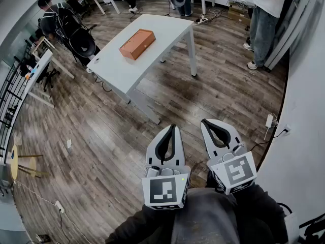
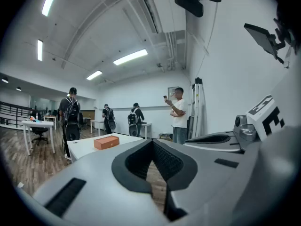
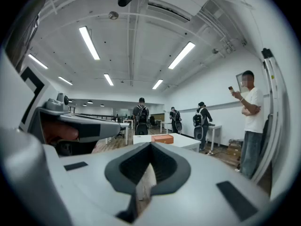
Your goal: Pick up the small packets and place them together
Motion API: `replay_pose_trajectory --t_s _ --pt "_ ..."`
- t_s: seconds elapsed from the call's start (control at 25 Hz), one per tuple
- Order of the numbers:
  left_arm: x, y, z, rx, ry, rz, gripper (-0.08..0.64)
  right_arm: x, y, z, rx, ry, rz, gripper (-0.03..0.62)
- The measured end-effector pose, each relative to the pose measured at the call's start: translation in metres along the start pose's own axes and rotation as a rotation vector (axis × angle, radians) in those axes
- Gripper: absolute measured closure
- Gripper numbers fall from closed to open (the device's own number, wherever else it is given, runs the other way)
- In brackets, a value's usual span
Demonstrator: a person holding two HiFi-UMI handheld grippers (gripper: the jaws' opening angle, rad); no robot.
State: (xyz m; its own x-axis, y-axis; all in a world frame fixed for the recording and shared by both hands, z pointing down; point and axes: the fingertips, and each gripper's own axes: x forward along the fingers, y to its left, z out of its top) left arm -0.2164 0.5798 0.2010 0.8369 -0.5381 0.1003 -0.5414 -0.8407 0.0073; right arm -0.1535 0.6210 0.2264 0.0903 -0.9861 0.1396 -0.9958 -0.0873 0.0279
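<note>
No small packets show in any view. An orange box (image 1: 137, 43) lies on a white table (image 1: 162, 27) some way ahead of me; it also appears small in the left gripper view as the orange box (image 2: 106, 142) and in the right gripper view as the orange box (image 3: 162, 139). My left gripper (image 1: 172, 128) and right gripper (image 1: 204, 122) hang side by side close to my body, above the wooden floor and well short of the table. Both are shut with nothing between the jaws, as the left gripper (image 2: 151, 142) and right gripper (image 3: 150, 145) show in their own views.
A person in a white shirt (image 1: 264, 24) stands at the far right by the wall. Another with a backpack (image 1: 61, 22) stands at the far left near desks and chairs. A charger and cable (image 1: 269, 121) lie on the floor by the right wall.
</note>
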Motion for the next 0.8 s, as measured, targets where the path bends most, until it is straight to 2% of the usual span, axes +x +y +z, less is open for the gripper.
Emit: replay_pose_trajectory --t_s 0.52,0.8 --pt "0.029 -0.018 -0.013 -0.003 0.033 -0.005 0.565 0.003 -0.034 -0.014 0.024 0.008 -0.013 0.588" --pt "0.049 -0.035 -0.019 -0.007 0.068 0.035 0.565 0.002 -0.055 -0.021 0.048 0.019 0.062 0.588"
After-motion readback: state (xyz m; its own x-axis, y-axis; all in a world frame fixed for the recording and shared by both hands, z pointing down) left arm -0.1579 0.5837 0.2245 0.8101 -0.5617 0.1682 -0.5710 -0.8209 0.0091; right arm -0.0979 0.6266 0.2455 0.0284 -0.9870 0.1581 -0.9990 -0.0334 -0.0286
